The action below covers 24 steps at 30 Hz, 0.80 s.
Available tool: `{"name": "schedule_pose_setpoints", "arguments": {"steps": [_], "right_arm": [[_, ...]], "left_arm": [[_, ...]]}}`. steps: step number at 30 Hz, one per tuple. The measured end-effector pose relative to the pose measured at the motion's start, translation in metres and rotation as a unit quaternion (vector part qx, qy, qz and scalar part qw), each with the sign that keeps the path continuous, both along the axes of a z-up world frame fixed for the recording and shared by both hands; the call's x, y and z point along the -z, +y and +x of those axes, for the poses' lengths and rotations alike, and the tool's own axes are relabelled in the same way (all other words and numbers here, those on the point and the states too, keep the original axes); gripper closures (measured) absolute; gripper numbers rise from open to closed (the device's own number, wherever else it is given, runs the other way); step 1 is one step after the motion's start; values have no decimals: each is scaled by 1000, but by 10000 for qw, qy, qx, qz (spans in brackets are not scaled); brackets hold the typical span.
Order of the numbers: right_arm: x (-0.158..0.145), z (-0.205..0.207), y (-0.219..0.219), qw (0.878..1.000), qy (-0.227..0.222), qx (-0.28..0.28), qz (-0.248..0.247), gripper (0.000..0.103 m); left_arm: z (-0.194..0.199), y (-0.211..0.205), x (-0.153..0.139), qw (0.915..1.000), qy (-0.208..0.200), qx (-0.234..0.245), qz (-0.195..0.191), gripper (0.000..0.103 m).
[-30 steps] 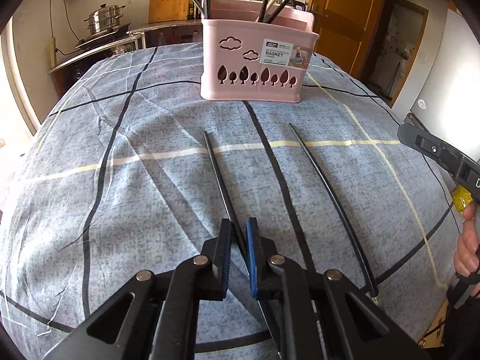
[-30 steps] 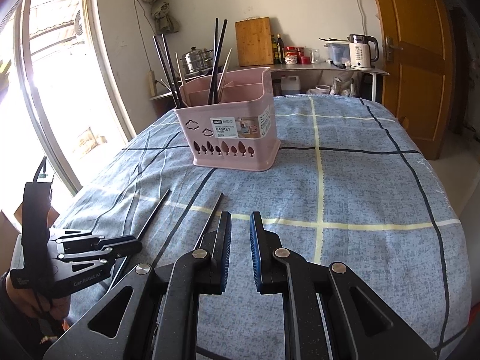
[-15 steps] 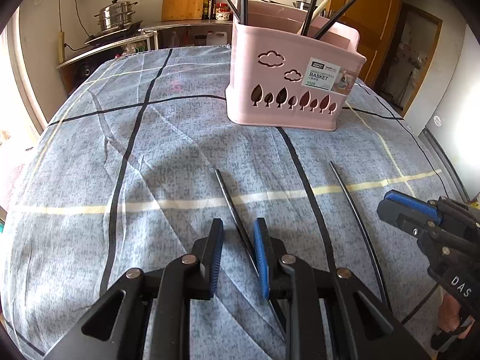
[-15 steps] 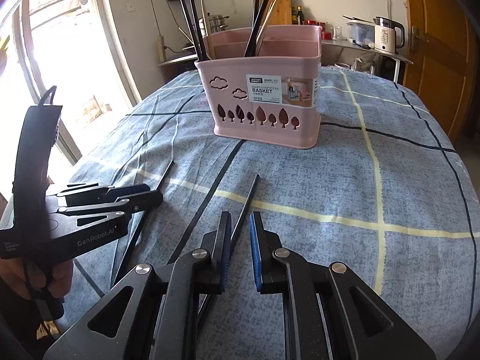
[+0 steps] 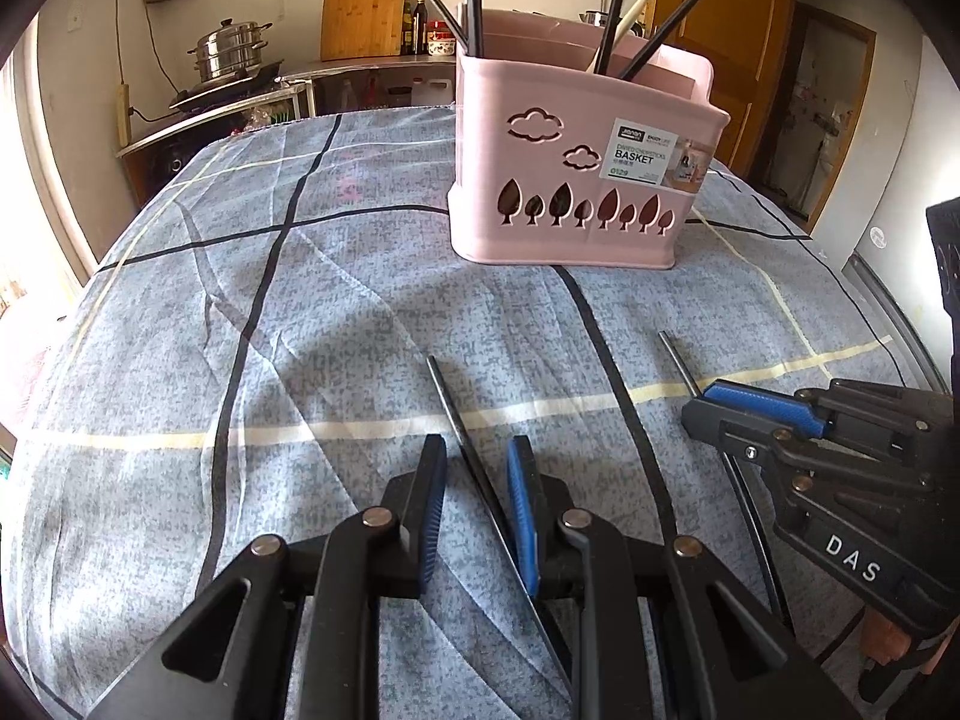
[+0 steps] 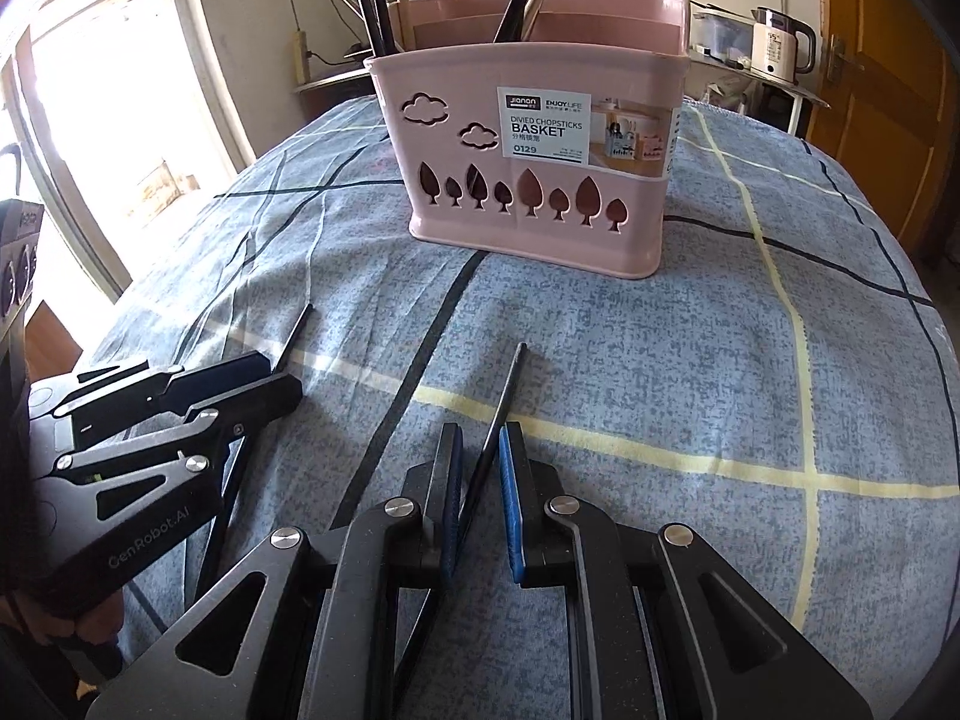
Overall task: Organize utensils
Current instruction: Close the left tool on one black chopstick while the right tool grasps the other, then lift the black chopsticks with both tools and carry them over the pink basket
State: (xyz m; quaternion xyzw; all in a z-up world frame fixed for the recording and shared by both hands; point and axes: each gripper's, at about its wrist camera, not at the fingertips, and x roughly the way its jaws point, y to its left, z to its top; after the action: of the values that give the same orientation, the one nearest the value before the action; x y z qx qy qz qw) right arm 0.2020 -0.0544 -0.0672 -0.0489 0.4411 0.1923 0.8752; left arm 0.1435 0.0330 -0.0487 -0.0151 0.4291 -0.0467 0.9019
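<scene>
Left gripper [image 5: 477, 480] low over the blue plaid cloth [image 5: 300, 330], fingers apart, 1 black chopstick [image 5: 456, 414] lying on the cloth in the gap between them, nearer the blue-padded right finger; contact with that pad can't be told. Right gripper [image 6: 478, 468] same pose, fingers spread a little, the second black chopstick [image 6: 507, 384] runs between them, close to the blue pad, no visible clamp. Both chopsticks lie flat, near each other, roughly parallel, tips pointing toward the basket. In the left wrist view the right gripper sits just to the right, over its chopstick. Farther back, well apart from both grippers, the pink divided basket [image 5: 576, 192] stands upright on the cloth with several dark chopsticks [image 5: 474, 0] and 1 pale utensil [image 5: 624, 24] standing in it. Behind: counter with steel pot [image 5: 231, 57], cutting board [image 5: 363, 9], kettle [image 6: 780, 45].
</scene>
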Motion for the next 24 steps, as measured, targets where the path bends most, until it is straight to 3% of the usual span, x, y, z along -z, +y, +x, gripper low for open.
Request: {"name": "schedule_pose_setpoints", "arguments": {"steps": [7, 12, 24], "right_arm": [[-3, 2, -7, 9997, 108, 23, 228, 96], [-27, -8, -14, 9988, -197, -27, 444, 96], [-103, -25, -37, 9890, -1135, 76, 945, 98]], "left_arm": [[-2, -1, -3, 9998, 114, 57, -167, 93], [-11, -5, -13, 9992, 48, 200, -333, 95], [-27, 1, -99, 9931, -885, 378, -670, 98]]}}
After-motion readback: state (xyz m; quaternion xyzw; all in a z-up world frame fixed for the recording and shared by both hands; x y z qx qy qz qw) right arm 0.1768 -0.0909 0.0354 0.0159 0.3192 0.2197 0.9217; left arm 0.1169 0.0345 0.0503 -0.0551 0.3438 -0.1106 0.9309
